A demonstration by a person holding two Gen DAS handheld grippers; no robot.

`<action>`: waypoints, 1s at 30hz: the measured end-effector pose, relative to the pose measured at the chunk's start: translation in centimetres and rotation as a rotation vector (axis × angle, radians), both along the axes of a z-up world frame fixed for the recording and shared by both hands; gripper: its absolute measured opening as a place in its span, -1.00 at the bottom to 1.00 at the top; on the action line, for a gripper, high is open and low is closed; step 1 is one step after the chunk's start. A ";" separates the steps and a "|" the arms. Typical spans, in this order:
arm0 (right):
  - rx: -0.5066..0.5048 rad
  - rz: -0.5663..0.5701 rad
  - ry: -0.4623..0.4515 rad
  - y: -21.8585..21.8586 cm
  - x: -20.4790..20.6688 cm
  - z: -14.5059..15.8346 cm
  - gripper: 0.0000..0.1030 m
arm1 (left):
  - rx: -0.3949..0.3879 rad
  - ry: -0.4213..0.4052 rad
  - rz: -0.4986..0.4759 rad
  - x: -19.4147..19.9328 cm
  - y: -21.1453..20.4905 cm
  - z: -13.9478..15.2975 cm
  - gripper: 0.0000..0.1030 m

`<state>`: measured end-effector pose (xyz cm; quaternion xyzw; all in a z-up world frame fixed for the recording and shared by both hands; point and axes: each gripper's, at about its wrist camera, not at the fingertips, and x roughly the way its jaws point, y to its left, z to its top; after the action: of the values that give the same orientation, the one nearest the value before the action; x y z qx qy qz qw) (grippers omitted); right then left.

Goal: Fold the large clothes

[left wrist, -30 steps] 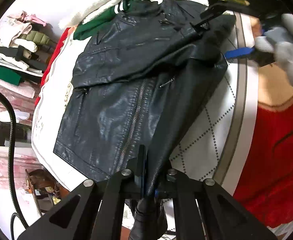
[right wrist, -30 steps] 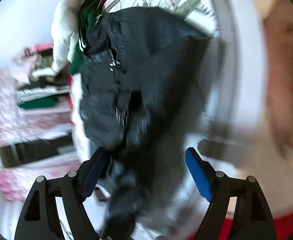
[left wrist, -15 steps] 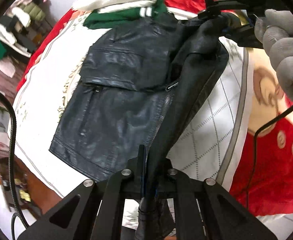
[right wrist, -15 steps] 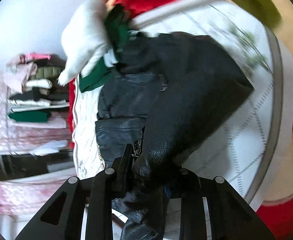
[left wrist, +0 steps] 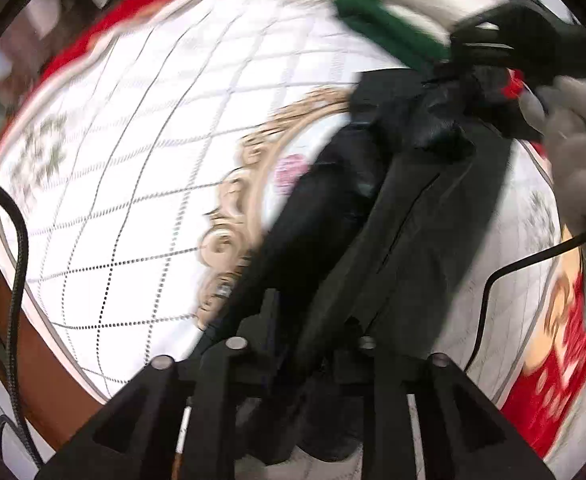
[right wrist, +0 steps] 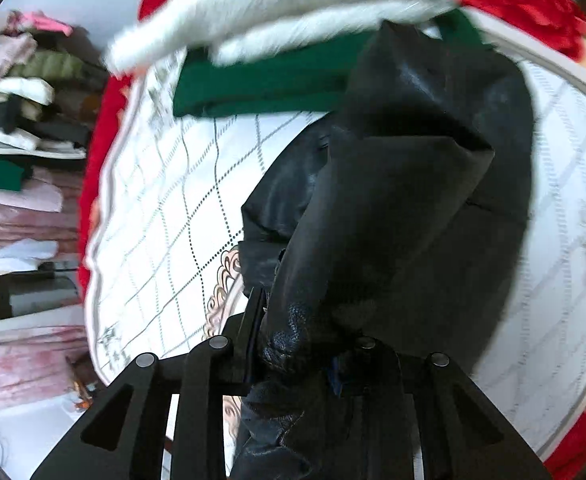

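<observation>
Both grippers are pointing steeply down over the white quilted bedspread with a grey diamond grid (left wrist: 125,168), each carrying a bunched fold of the black leather jacket (right wrist: 405,208), which is hanging stretched between them above the bedspread. The left gripper (left wrist: 313,344) is pinching the jacket's edge while its jaws are opening, the leather lying between them; the right gripper (right wrist: 301,344) is likewise clamped on a thick wad of leather, jaws opening slightly. A grey-gloved hand (left wrist: 581,148) is holding the right tool, near a folded green garment (right wrist: 265,80) and a white fluffy garment (right wrist: 293,4).
</observation>
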<state>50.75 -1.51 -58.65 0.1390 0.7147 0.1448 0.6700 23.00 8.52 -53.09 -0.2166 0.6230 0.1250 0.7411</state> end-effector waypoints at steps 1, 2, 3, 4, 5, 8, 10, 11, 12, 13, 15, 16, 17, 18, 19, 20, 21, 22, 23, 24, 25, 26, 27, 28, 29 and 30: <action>0.016 0.008 0.031 1.0 0.3 -0.9 -0.26 | -0.006 0.016 0.024 -0.1 1.0 -0.6 -0.25; 0.053 0.011 0.063 1.6 0.5 -1.7 -0.11 | 0.001 0.030 0.050 -0.4 2.1 -1.1 0.23; 0.080 0.013 0.072 1.6 0.4 -1.8 0.13 | -0.001 0.027 0.070 -0.9 3.1 -1.4 0.40; 0.139 0.018 0.068 1.3 0.4 -1.5 0.23 | -0.008 0.020 0.083 -1.2 3.7 -1.4 0.45; 0.192 0.020 0.057 0.7 0.4 -1.0 0.27 | -0.014 0.014 0.095 -1.6 4.1 -1.3 0.45; 0.294 0.019 -0.011 -3.7 -0.2 1.3 0.28 | -0.030 -0.001 0.115 -2.4 4.4 -1.1 0.68; 0.254 -0.017 -0.077 -8.2 -0.6 2.5 0.28 | -0.025 0.019 0.112 -2.4 3.7 -2.0 0.70; 0.226 -0.033 -0.101 -10.2 -0.6 2.7 0.29 | -0.015 0.042 0.109 -2.3 3.3 -2.7 0.70; 0.187 -0.052 -0.120 -12.2 -0.6 2.5 0.32 | 0.010 0.067 0.114 -2.2 2.9 -3.8 0.70; 0.143 -0.087 -0.128 -15.0 -0.5 1.8 0.35 | 0.037 0.079 0.121 -2.1 2.8 -4.6 0.70; 0.131 -0.152 -0.109 -18.8 -0.1 -0.2 0.36 | 0.066 0.114 0.137 -2.1 3.0 -6.7 0.72; 0.139 -0.177 -0.100 -20.1 0.2 -1.3 0.36 | 0.059 0.122 0.153 -2.2 3.2 -7.6 0.79; 0.162 -0.198 -0.088 -21.4 0.7 -2.8 0.36 | 0.055 0.124 0.166 -2.3 3.4 -8.2 0.82; 0.194 -0.214 -0.075 -22.2 1.0 -4.2 0.36 | 0.055 0.124 0.170 -2.3 3.4 -8.4 0.83; 0.244 -0.232 -0.048 -22.8 1.7 -6.1 0.36 | 0.061 0.125 0.169 -2.2 3.5 -8.4 0.84; 0.294 -0.240 -0.028 -22.6 2.1 -7.4 0.36 | 0.070 0.125 0.161 -2.1 3.4 -8.5 0.85; 0.371 -0.251 0.001 -22.5 2.6 -9.0 0.37 | 0.079 0.124 0.150 -2.0 3.4 -8.5 0.85; 0.451 -0.258 0.033 -21.9 3.1 -10.5 0.37 | 0.086 0.123 0.140 -1.9 3.4 -8.5 0.85; 0.517 -0.253 0.044 -21.4 3.4 -11.2 0.37 | 0.097 0.122 0.126 -1.7 3.4 -8.6 0.86; 0.561 -0.231 0.040 -20.4 3.7 -11.7 0.37 | 0.106 0.122 0.111 -1.5 3.3 -8.7 0.86; 0.545 -0.203 0.018 -19.4 3.8 -11.8 0.35 | 0.113 0.123 0.100 -1.3 3.3 -8.7 0.87; 0.528 -0.195 0.006 -18.8 3.8 -11.8 0.12 | 0.125 0.124 0.083 -1.0 3.3 -8.8 0.88; 0.505 -0.204 0.007 -18.5 3.6 -11.7 -0.21 | 0.136 0.123 0.070 -0.6 3.3 -8.9 0.88; 0.480 -0.232 0.010 -18.5 3.2 -11.6 -0.36 | 0.151 0.119 0.053 -0.3 3.3 -8.8 0.88; 0.481 -0.292 0.009 -19.2 2.1 -11.1 -0.63 | 0.169 0.120 0.037 0.1 3.5 -8.7 0.88; 0.487 -0.342 0.009 -20.0 1.1 -10.6 -0.67 | 0.188 0.120 0.024 0.5 3.8 -8.6 0.88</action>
<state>51.84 -21.50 -69.20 0.4146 0.6281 0.1964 0.6285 23.51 12.30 -61.69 -0.1458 0.6492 0.2043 0.7180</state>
